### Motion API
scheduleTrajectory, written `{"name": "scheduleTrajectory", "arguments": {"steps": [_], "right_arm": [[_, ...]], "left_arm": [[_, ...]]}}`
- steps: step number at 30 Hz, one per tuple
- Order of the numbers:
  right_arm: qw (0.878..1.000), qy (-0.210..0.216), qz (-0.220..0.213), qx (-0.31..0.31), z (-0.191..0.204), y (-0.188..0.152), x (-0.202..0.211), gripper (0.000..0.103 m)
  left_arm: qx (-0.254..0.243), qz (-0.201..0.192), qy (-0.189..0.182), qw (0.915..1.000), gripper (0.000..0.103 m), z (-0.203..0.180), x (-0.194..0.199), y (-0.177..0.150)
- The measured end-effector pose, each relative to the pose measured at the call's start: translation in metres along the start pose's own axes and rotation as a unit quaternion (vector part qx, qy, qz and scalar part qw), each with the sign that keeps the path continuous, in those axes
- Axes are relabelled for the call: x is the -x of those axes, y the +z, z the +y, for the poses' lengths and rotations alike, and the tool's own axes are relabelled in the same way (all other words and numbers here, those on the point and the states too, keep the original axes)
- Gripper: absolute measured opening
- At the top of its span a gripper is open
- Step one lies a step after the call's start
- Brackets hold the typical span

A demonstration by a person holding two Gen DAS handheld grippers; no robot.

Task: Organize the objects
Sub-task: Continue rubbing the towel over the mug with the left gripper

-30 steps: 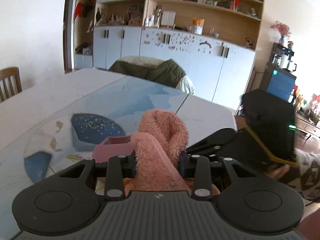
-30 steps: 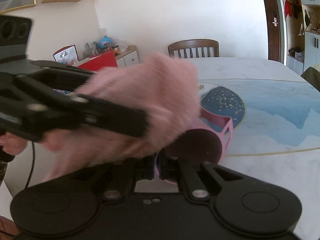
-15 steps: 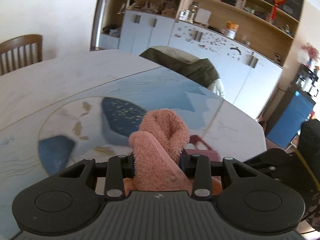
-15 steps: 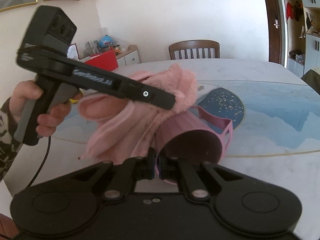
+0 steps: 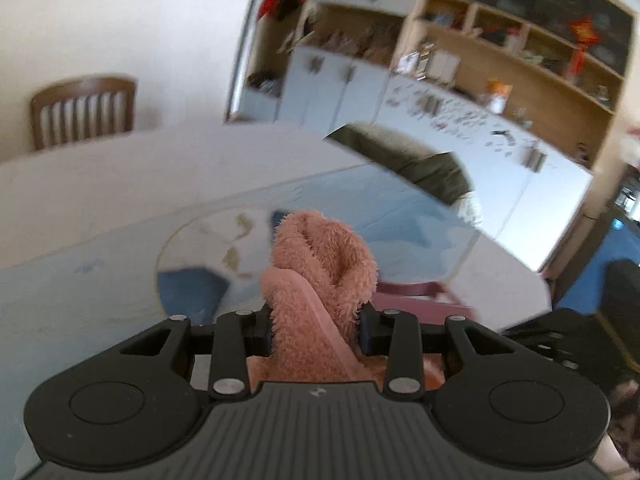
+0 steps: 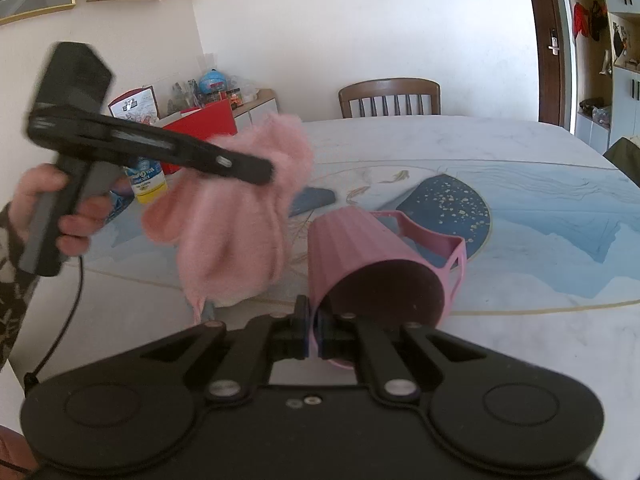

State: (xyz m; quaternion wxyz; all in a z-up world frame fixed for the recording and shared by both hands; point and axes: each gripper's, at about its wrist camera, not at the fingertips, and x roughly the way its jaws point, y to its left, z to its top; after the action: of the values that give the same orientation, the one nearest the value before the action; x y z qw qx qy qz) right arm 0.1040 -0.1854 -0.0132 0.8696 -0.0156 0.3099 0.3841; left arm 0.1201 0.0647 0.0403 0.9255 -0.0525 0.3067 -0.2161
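Observation:
My left gripper is shut on a fluffy pink towel and holds it in the air above the table. In the right wrist view the left gripper and the hanging towel show to the left of a pink ribbed basket. My right gripper is shut on the basket's rim and holds it tipped on its side, its opening towards the camera. The basket's edge also shows in the left wrist view, behind the towel.
The table has a white and blue patterned top. A dark blue flat object and a yellow-labelled bottle lie at the table's left. A wooden chair stands at the far side. Cabinets line the wall.
My left gripper has moved left and up with the towel, away from the basket's opening. The right gripper and the basket have stayed still.

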Motion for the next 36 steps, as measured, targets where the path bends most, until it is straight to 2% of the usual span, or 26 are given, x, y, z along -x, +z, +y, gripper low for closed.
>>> {"name": "scheduleTrajectory", "arguments": {"steps": [4, 7, 10, 14, 18, 22, 26, 36], "right_arm": [[1.0, 0.0, 0.0, 0.0, 0.0, 0.0, 0.0, 0.003], [1.0, -0.001, 0.001, 0.002, -0.002, 0.0, 0.001, 0.003], [1.0, -0.003, 0.002, 0.003, -0.002, 0.0, 0.002, 0.003], [1.0, -0.005, 0.003, 0.006, -0.001, 0.0, 0.001, 0.004], [1.0, -0.009, 0.004, 0.013, -0.002, -0.001, 0.0, 0.004], [1.0, -0.01, 0.001, 0.009, -0.006, 0.0, 0.002, 0.004], [1.0, -0.011, 0.0, 0.009, -0.009, 0.0, 0.002, 0.003], [1.0, -0.014, 0.001, 0.01, -0.003, 0.002, -0.001, 0.003]], "left_arm": [[-0.071, -0.009, -0.016, 0.9973, 0.036, -0.041, 0.019, -0.001], [-0.107, -0.006, -0.051, 0.9929, 0.036, -0.07, 0.021, -0.004], [-0.141, 0.002, -0.078, 0.987, 0.036, -0.097, 0.013, -0.006], [-0.163, 0.023, -0.079, 0.9832, 0.036, -0.115, -0.008, -0.012], [-0.141, 0.042, -0.078, 0.986, 0.036, -0.105, -0.029, -0.013], [-0.084, 0.048, -0.094, 0.9909, 0.036, -0.08, -0.036, -0.009], [-0.048, 0.054, -0.091, 0.9932, 0.036, -0.059, -0.046, -0.004], [0.025, 0.052, -0.056, 0.9967, 0.037, -0.008, -0.064, 0.001]]}}
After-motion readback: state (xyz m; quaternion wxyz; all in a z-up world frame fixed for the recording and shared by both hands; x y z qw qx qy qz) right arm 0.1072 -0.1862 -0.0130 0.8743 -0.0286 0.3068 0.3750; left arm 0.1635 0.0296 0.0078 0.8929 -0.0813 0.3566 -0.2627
